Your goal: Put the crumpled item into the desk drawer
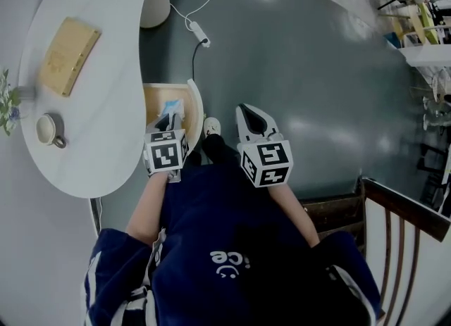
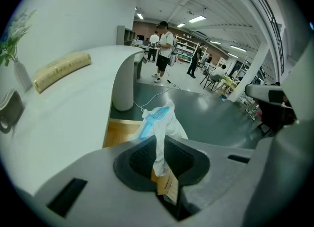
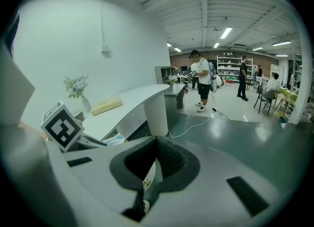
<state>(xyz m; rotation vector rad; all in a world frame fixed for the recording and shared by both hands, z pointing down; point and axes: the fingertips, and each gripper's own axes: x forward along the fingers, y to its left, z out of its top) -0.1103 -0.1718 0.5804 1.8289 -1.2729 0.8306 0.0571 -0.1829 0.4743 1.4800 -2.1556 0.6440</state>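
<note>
Crumpled item [image 2: 158,120], white with blue bit, pinched in left tool [image 2: 159,142], poking out past tips. Open wooden drawer [image 2: 118,134] just below and ahead of tool tips, item over it, not in yet. Desk [image 2: 64,108] off tool's left. Right tool [image 3: 156,140] pressed together, empty, beside left one.

In the head view my left tool [image 1: 168,122] and its marker cube [image 1: 166,153] cover most of the open pale wooden drawer [image 1: 156,99], so only a scrap of the crumpled white-and-blue item [image 1: 173,108] shows. The left edge cuts off the small vase of flowers [image 1: 10,103], the right edge the dark wooden chair [image 1: 405,213].
</note>
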